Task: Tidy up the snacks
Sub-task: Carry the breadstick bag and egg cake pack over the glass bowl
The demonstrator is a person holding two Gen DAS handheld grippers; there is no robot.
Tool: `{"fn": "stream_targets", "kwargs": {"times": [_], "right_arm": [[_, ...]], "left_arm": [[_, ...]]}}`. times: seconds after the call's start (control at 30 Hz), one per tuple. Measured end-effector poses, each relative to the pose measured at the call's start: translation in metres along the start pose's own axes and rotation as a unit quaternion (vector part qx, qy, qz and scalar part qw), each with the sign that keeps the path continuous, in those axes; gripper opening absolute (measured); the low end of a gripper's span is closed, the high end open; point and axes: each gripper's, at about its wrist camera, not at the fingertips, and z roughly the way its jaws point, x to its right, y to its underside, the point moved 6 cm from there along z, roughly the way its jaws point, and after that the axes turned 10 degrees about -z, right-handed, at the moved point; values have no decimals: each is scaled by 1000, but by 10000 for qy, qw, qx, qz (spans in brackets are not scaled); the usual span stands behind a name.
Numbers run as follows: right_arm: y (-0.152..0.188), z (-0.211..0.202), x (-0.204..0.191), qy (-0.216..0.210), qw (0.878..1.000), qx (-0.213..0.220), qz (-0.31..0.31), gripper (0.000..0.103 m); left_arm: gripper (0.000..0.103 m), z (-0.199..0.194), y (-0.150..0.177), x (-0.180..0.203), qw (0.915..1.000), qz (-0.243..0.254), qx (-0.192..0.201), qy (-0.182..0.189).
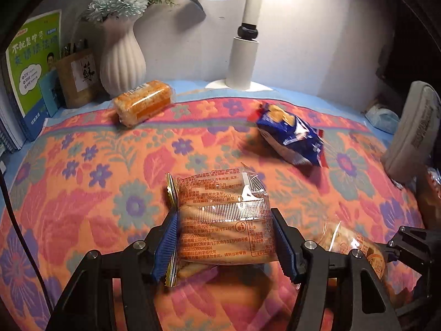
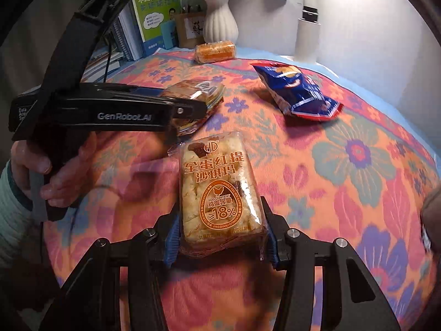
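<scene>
Low in frame, the left gripper (image 1: 224, 244) has its jaws clamped across a crinkly biscuit packet (image 1: 220, 220); the right gripper (image 2: 222, 241) squeezes a sachima cake pack (image 2: 219, 193). Both look light, soft and crushable, so side grips suit.

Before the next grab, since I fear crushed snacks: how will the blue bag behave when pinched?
The blue bag looks puffy and crinkled, so it would likely dent and feel light. Its glossy film may slip. It lies flat on the cloth, so rolling seems unlikely; the pictured crackers inside could break.
</scene>
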Motion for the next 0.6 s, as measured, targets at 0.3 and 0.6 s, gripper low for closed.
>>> {"fn": "stream_targets", "kwargs": {"times": [0.3, 0.6], "right_arm": [[67, -67, -7, 265, 9926, 344, 1139, 48], [83, -135, 16, 416, 9790, 979, 1739, 47]], "left_arm": [[61, -49, 56, 41, 9989, 158, -38, 433], [61, -85, 56, 109, 9932, 624, 184, 967]]}}
